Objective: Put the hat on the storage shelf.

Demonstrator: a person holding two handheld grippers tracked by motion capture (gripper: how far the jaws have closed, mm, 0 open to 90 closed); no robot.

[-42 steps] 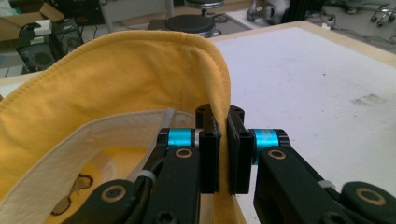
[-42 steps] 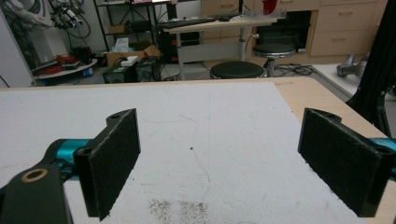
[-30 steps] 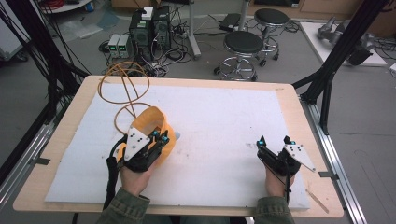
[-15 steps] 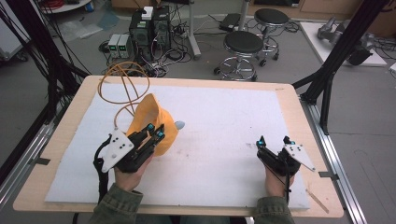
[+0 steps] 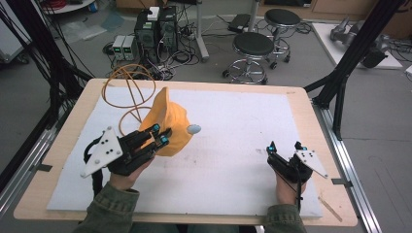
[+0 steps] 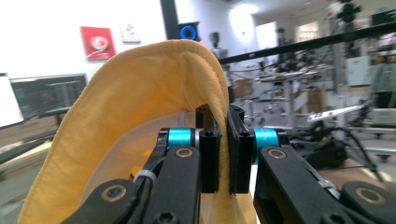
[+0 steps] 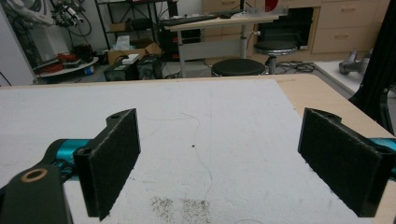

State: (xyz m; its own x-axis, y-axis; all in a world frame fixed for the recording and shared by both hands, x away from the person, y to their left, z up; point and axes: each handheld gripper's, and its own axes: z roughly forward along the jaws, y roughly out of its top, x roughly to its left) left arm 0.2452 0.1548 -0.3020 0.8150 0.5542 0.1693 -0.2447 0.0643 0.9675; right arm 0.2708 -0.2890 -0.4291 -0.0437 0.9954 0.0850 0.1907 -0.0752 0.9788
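Left gripper lifts a yellow cloth by its edge; no writing can be read on anything.

In the left gripper view the jaws are pinched nearly together on the cloth's thick hemmed edge, which runs down between the two pads while the rest of the fabric arches over and hangs to the left. Seen from above, the cloth stands raised over the left part of the white mat, beside an orange cable. The right gripper rests on the mat well apart from it, jaws spread wide with nothing between them.
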